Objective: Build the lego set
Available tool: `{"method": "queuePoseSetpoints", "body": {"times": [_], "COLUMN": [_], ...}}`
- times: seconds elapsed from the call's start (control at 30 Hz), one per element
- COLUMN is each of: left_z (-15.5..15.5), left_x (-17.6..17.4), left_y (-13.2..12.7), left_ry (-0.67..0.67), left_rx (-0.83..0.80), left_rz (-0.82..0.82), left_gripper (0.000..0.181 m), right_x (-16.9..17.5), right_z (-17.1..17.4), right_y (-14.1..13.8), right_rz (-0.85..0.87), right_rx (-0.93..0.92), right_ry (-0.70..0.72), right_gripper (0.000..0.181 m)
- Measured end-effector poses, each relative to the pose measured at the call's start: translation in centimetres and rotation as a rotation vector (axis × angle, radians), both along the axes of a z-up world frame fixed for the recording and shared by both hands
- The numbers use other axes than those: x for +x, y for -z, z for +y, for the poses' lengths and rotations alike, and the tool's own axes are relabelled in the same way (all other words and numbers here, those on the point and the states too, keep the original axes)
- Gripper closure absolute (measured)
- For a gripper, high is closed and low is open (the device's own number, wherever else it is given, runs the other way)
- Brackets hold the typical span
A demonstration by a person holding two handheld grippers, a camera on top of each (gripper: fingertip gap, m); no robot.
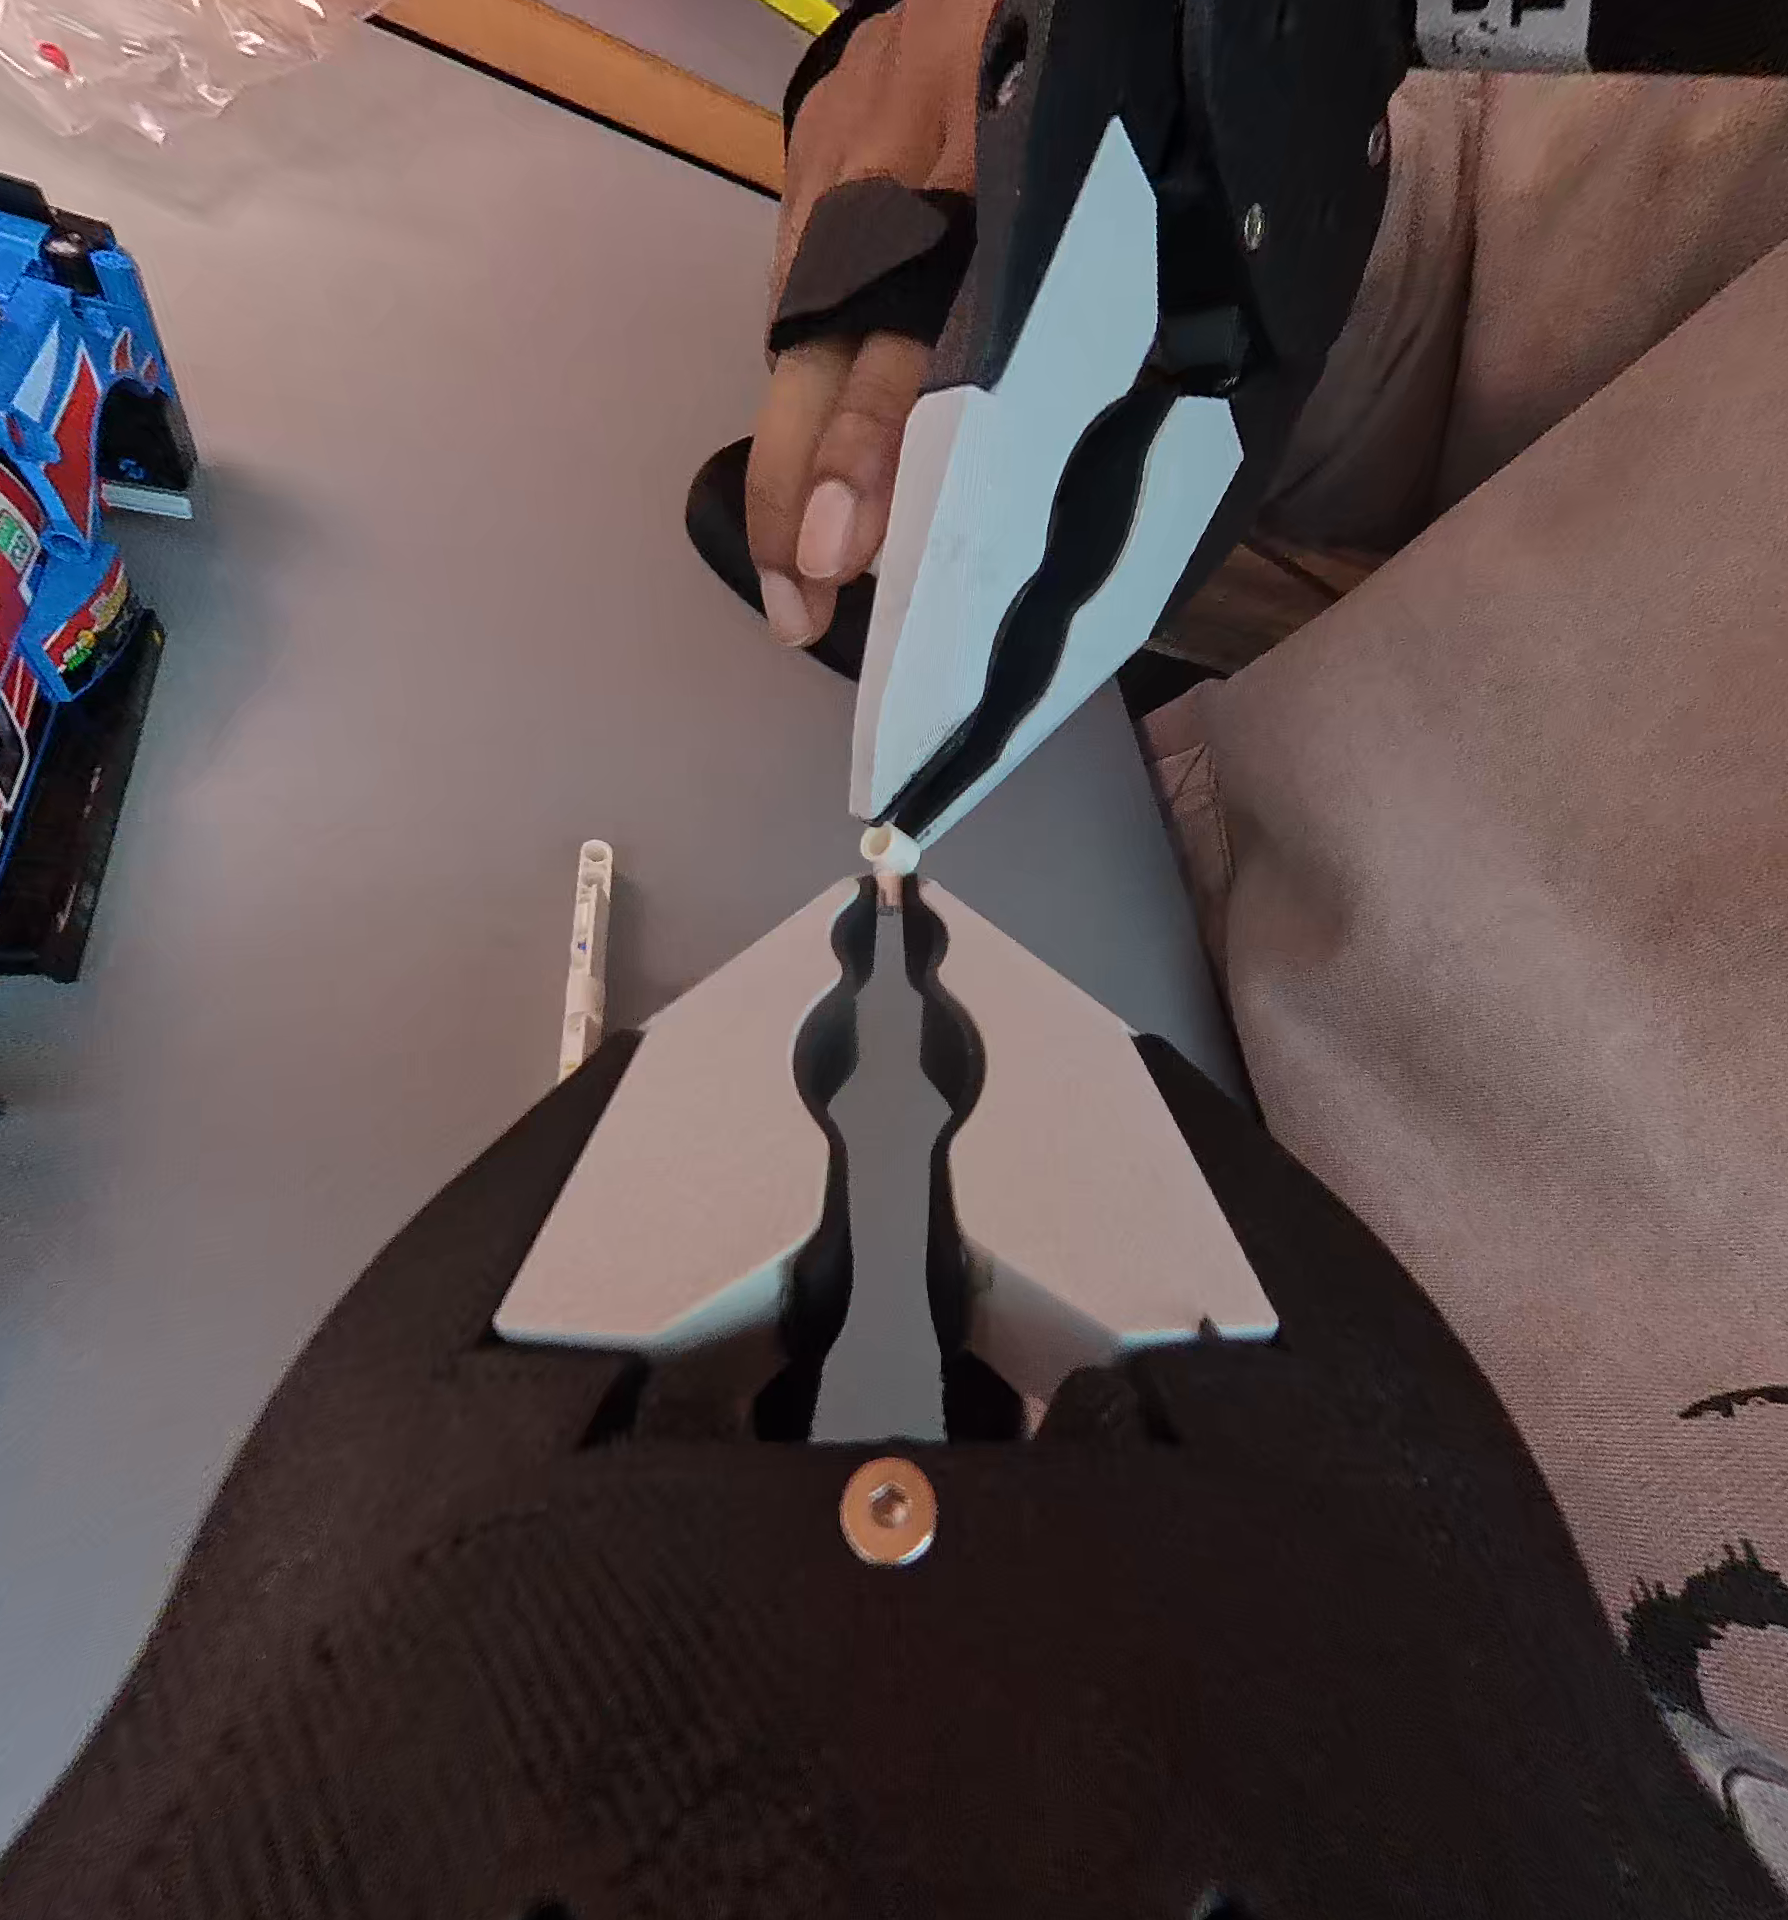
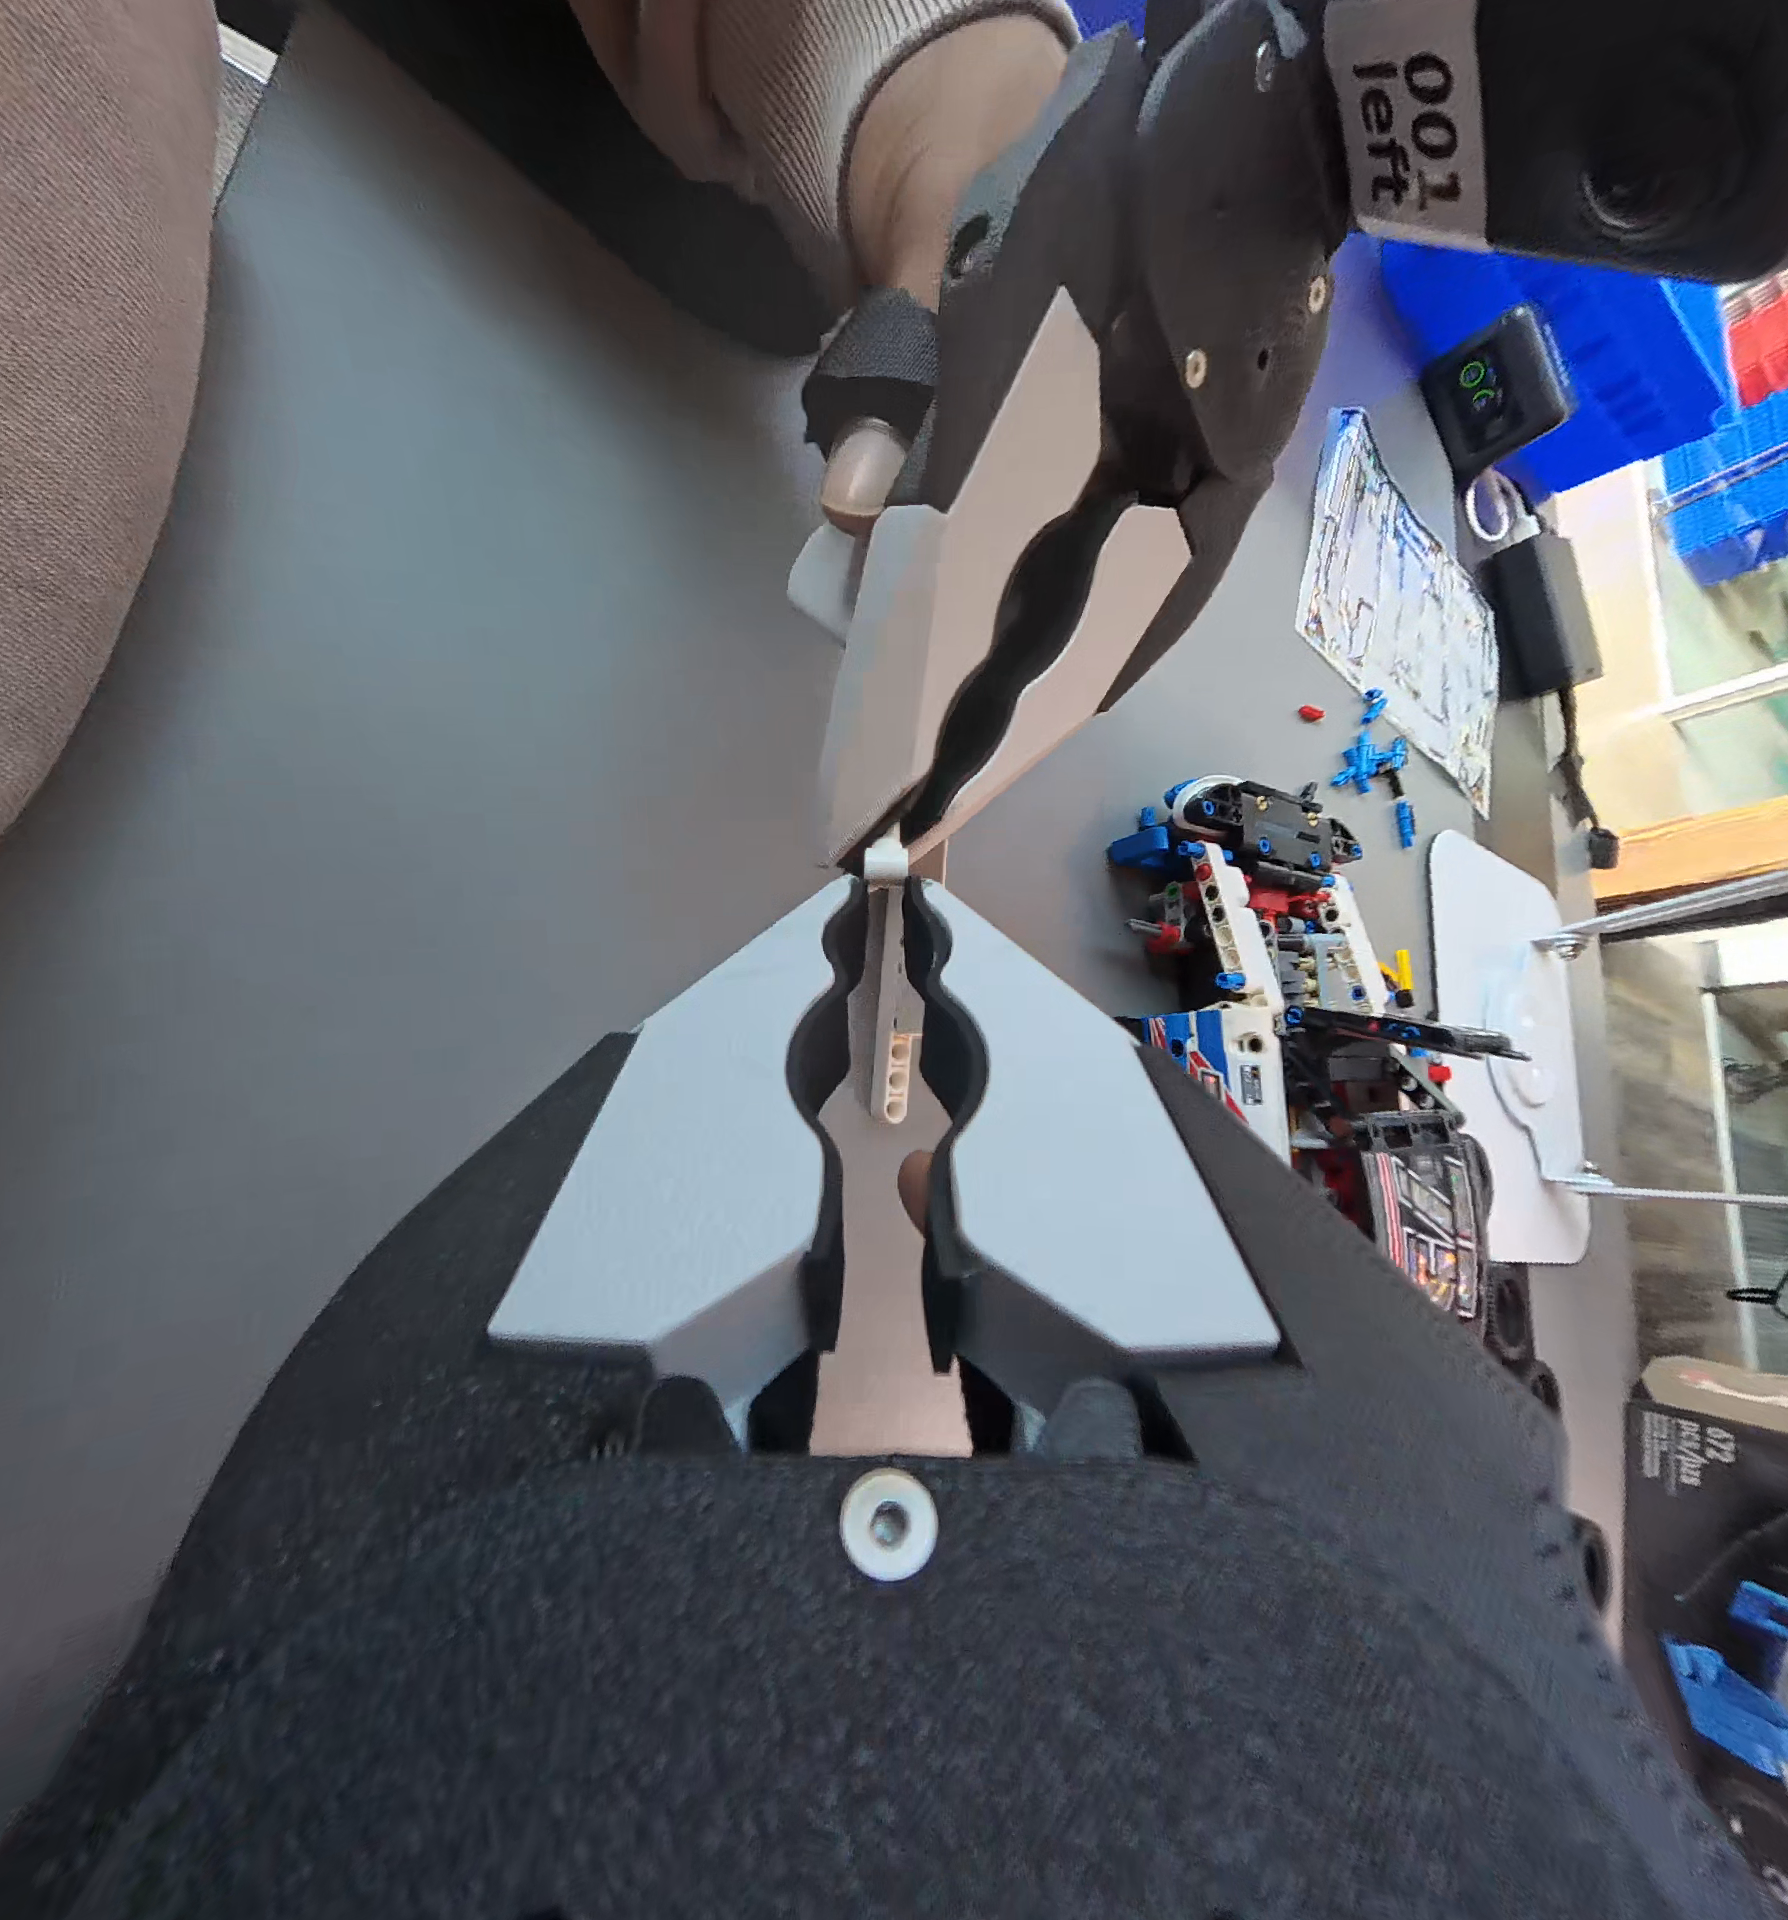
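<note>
At the meeting fingertips: 2 small lego parts held tip to tip above the grey table [image 1: 402, 520].
Nearest in the left wrist view, the left gripper [image 1: 888, 891] has its jaws drawn almost together, pinching a tiny tan pin [image 1: 888, 896] at the very tips. Touching its end is a small white connector [image 1: 890, 847], a short round tube with an open bore, nipped in the nearly closed tips of the right gripper [image 1: 895, 826], which comes down from above in a hand [image 1: 848, 343]. Just beyond, 1 long white beam [image 1: 586, 956] with holes lies flat on the table. Farther off, in the right wrist view, stands the part-built car model [image 2: 1285, 987] in blue, white, red and black, then loose blue pieces [image 2: 1373, 764] and an instruction sheet [image 2: 1409, 623].
</note>
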State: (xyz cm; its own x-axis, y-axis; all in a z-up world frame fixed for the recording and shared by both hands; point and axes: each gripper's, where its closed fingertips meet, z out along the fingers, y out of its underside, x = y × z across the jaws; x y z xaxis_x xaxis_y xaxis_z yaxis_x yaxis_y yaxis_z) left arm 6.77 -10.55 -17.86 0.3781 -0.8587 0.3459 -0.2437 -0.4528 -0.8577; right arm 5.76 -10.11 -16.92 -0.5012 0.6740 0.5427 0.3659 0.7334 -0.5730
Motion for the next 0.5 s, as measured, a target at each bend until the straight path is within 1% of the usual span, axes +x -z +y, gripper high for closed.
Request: {"method": "queuePoseSetpoints", "body": {"times": [0.13,0.2,0.23,0.3,0.37,0.43,0.5], "left_z": [-0.1,0.0,0.1,0.4,1.0,1.2,1.5], "left_x": [0.0,-0.1,-0.1,-0.2,-0.3,-0.2,-0.2], "left_y": [-0.5,-0.5,-0.5,-0.9,-1.6,-2.4,-2.7], "left_ry": [0.007,0.003,0.001,-0.013,-0.043,-0.066,-0.087], "left_rx": [-0.015,0.016,0.050,0.150,0.255,0.349,0.401], "left_rz": [-0.045,-0.027,-0.014,0.008,0.020,0.019,0.029], "left_gripper": [0.175,0.178,0.178,0.178,0.178,0.178,0.178], "right_x": [0.1,0.2,0.1,0.1,0.3,0.3,0.3], "right_z": [0.0,0.0,0.0,0.3,0.3,0.5,0.6], "right_y": [-0.1,-0.1,-0.2,-0.5,-1.0,-1.9,-2.5], "right_rz": [0.018,0.029,0.036,0.052,0.056,0.104,0.145], "right_rx": [0.070,0.078,0.052,-0.117,-0.391,-0.622,-0.726], "right_ry": [-0.033,-0.034,-0.020,0.038,0.092,0.129,0.137], "right_gripper": [0.176,0.176,0.176,0.174,0.160,0.162,0.167]}}
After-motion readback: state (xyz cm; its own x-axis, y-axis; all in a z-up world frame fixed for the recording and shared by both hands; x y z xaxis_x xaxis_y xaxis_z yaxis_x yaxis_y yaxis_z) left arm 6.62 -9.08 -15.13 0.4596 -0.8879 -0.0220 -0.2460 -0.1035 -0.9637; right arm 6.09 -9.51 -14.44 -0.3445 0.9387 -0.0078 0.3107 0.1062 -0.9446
